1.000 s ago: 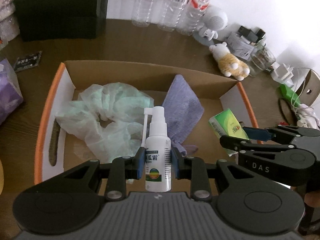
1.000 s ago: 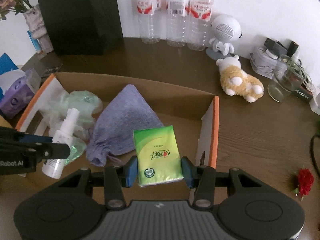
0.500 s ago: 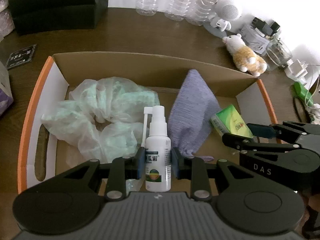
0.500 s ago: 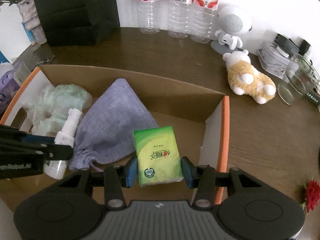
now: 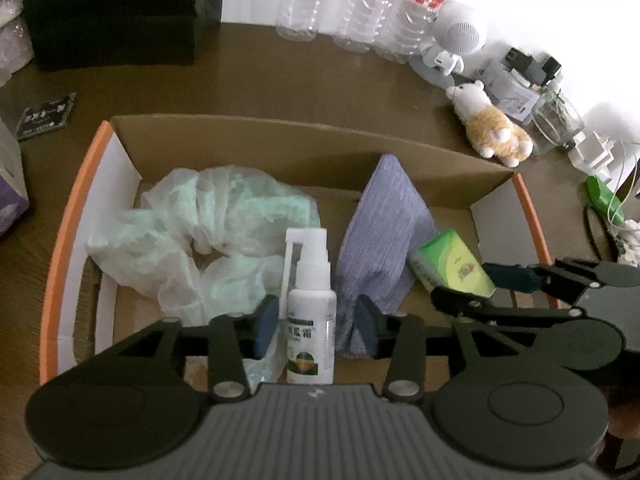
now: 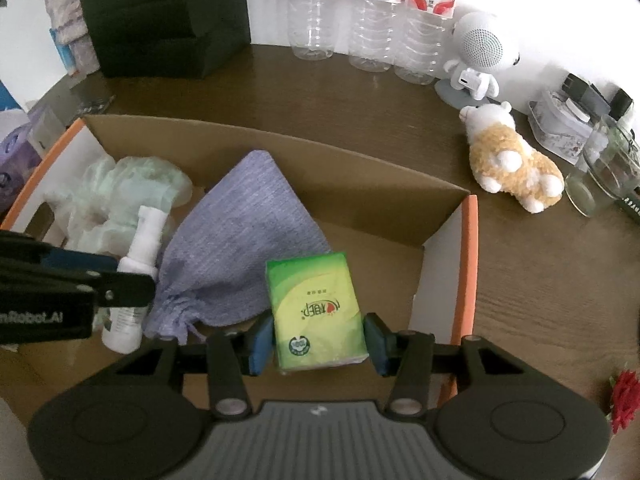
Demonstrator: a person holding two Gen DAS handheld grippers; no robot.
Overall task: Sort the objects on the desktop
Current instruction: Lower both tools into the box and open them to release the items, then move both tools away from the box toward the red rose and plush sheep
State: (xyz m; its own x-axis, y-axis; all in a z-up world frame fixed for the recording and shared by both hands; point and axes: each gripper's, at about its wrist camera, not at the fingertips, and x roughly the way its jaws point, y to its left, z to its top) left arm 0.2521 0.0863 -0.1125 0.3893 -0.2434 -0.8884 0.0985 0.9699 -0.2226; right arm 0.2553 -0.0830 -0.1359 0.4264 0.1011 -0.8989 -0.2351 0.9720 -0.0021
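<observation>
A cardboard box [image 5: 304, 148] with orange side rims is filling the middle of both views, its far wall running across the frame. Bare box floor is showing only at the lower right, beside the white right wall; bare brown table [image 6: 540, 264] is lying open to the right of the box.

Inside, a crumpled pale green bag [image 5: 208, 236] is sitting at the left and a purple pouch [image 6: 244, 248] is leaning at centre. Behind the box, three bottles [image 6: 372, 12], a white robot figure [image 6: 478, 56] and a plush toy [image 6: 516, 162] are lining the table's upper edge.

The left claw [image 5: 312, 330] is opening: its pads are standing clear of the upright spray bottle [image 5: 310, 320] between them. The right claw [image 6: 318, 344] is opening slightly, its pads seeming to be just touching the green tissue pack [image 6: 314, 312] over the box's right part.
</observation>
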